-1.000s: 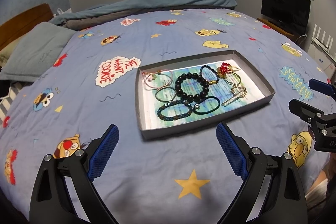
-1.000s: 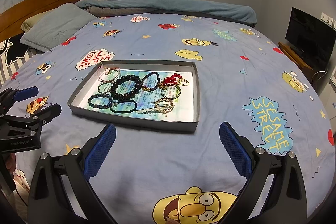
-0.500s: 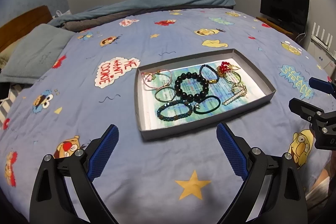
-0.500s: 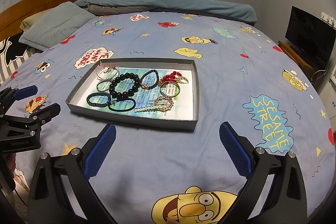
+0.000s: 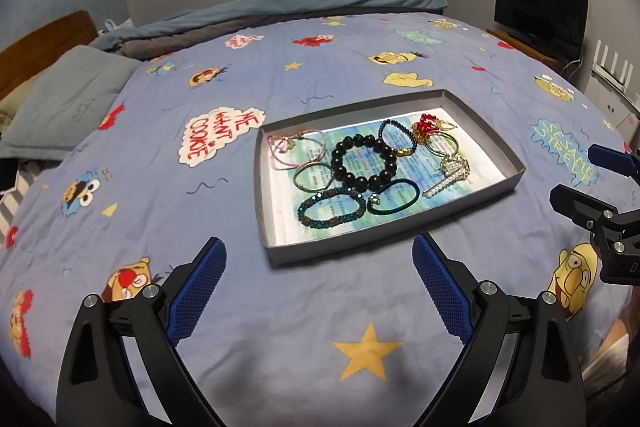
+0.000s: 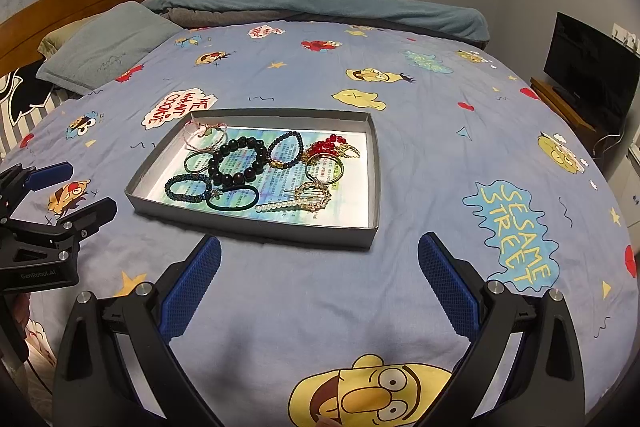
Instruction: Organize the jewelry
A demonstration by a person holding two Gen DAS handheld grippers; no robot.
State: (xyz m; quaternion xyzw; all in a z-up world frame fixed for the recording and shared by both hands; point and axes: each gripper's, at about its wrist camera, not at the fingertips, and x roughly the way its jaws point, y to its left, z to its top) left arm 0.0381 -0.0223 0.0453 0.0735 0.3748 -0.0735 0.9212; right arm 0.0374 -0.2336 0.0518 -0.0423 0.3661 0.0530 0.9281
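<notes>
**Jewelry tray check**

Barely anything has shifted since the last frame; both cams sit a touch closer. I've got the left gripper (image 5: 316, 267) and right gripper (image 6: 319, 263) spread wide, empty, hovering over the bedspread (image 5: 280, 327). The grey tray (image 6: 256, 227) holds a black bead bracelet (image 6: 238, 163), blue beaded bracelet (image 6: 188, 188), dark hair tie (image 6: 234, 197), pearl clip (image 6: 280, 205) and red beads (image 6: 326, 145).

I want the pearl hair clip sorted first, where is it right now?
The pearl hair clip lies in the grey tray, near its front edge in the right wrist view, between the dark hair tie and the gold ornament.
</notes>
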